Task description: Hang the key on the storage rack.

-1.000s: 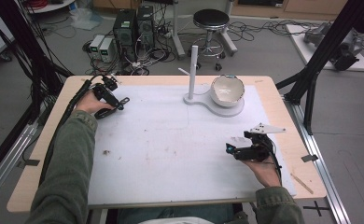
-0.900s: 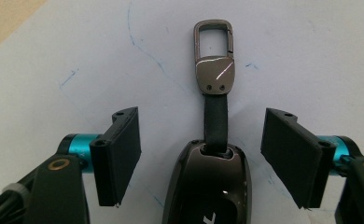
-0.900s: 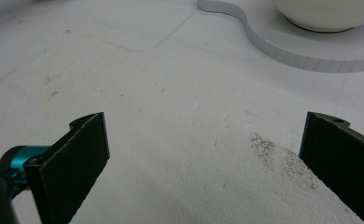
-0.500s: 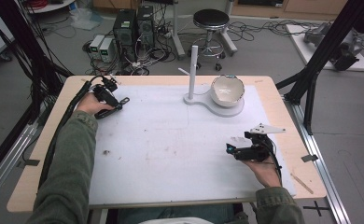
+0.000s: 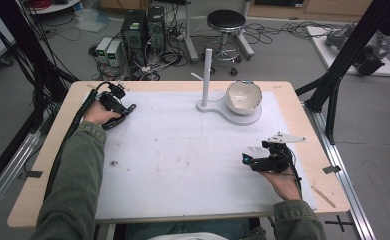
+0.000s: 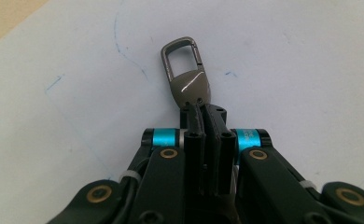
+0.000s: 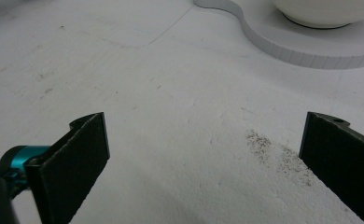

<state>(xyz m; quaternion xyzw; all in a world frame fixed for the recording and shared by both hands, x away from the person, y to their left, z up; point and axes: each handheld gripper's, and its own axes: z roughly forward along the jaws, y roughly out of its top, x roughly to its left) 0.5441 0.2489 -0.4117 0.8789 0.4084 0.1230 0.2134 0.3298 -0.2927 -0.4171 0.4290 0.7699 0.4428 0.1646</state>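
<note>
My left gripper [image 6: 203, 116] sits at the far left of the white mat [image 5: 183, 150], jaws pressed together on the solid end of a grey-brown metal snap clip [image 6: 185, 74]. The clip's open loop points away from me and lies flat on the mat; faint blue pen marks run beside it. No lettering readable on the clip or on the blue sleeves of the gripper.

In the high view my left hand [image 5: 99, 112] wraps that gripper [image 5: 117, 106] near the table's [image 5: 48, 165] far left corner.

My right gripper [image 5: 247, 160] rests on the mat at the near right, grey plate on top. In its own view the jaws [image 7: 203, 154] stand wide apart with nothing between them, bare mat below, a patch of dark specks near one jaw.

Far centre: a white flat stand [image 5: 233, 111] with an upright post [image 5: 207, 75], and a white bowl [image 5: 243, 96] seated on its round end. The stand's edge and the bowl's underside show in the right gripper view. No writing legible anywhere.
</note>
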